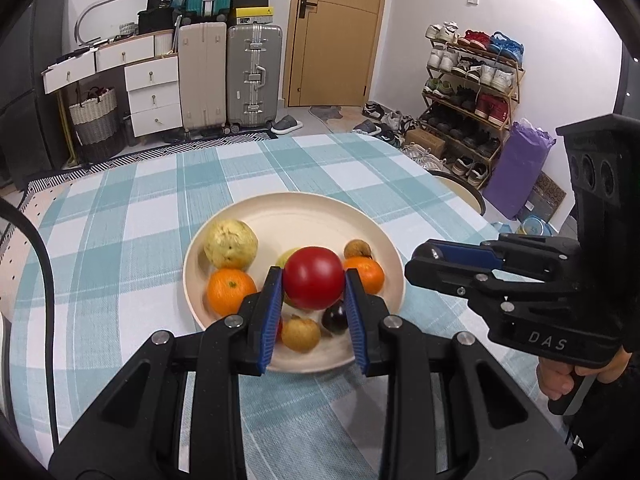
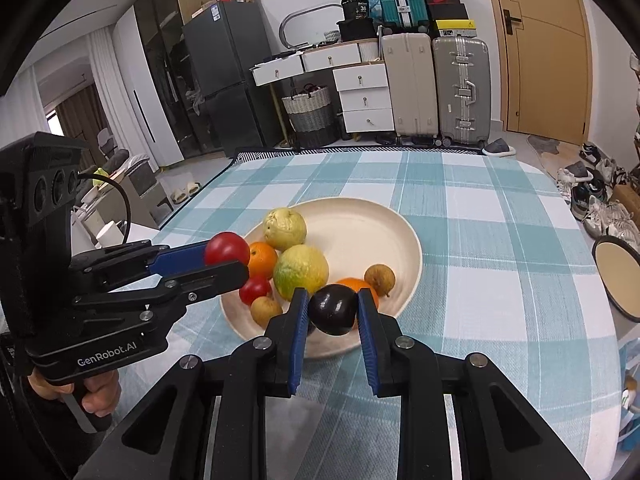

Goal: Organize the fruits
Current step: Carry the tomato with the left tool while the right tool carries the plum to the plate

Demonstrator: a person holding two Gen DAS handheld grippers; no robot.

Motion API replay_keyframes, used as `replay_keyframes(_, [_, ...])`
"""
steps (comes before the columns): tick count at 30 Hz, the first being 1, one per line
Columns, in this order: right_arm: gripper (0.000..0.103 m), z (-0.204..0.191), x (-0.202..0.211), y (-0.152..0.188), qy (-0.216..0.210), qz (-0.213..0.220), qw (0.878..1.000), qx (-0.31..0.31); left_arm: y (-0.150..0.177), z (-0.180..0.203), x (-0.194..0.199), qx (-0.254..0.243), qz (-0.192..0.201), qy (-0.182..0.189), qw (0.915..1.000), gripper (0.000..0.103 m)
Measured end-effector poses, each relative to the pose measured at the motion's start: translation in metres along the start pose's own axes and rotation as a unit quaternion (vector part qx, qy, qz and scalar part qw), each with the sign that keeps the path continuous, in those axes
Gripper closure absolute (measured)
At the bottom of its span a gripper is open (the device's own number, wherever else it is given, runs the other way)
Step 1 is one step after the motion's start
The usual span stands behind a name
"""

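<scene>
A cream plate (image 1: 320,216) (image 2: 372,224) on the checked tablecloth holds several fruits: a pale guava (image 1: 230,244) (image 2: 285,228), two oranges (image 1: 231,291) (image 1: 366,274), a yellow-green fruit (image 2: 301,271), small brown fruits (image 1: 301,334) (image 2: 380,278) and a small red fruit (image 2: 255,289). My left gripper (image 1: 314,286) is shut on a red tomato (image 1: 314,277) (image 2: 227,249), held above the plate. My right gripper (image 2: 333,310) is shut on a dark purple plum (image 2: 334,309) at the plate's near rim. The plum also shows in the left wrist view (image 1: 335,318); there the right gripper's tips are hidden.
A chair seat (image 2: 618,276) stands by the table's right edge. Suitcases (image 1: 230,76), white drawers (image 1: 152,92), a door and a shoe rack (image 1: 472,92) are behind the table. The tablecloth (image 1: 120,240) spreads around the plate.
</scene>
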State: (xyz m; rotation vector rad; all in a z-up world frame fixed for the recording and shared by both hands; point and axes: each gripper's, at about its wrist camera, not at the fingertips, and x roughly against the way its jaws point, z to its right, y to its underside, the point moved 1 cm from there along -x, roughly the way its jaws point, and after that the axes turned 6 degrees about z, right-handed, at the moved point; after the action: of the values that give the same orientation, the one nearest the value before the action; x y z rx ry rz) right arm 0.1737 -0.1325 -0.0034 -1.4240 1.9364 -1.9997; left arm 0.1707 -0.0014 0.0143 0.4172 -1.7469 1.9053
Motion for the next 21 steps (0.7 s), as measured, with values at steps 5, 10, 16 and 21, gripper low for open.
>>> replay_keyframes(5, [0.078, 0.005, -0.014, -0.008, 0.004, -0.003, 1.000, -0.004, -0.010, -0.009, -0.013, 0.000, 0.001, 0.000, 1.0000, 0.075])
replay_keyframes(10, [0.078, 0.008, -0.025, -0.012, 0.007, -0.006, 1.000, -0.008, -0.015, -0.014, -0.029, -0.003, -0.004, 0.000, 1.0000, 0.075])
replay_keyframes(16, [0.078, 0.013, -0.039, -0.016, 0.007, -0.012, 1.000, -0.010, -0.020, -0.016, -0.047, -0.012, -0.010, -0.004, 0.9999, 0.075])
replay_keyframes(21, [0.078, 0.014, -0.048, -0.020, 0.010, -0.011, 1.000, -0.006, -0.021, -0.020, -0.061, -0.011, -0.017, -0.005, 0.9998, 0.075])
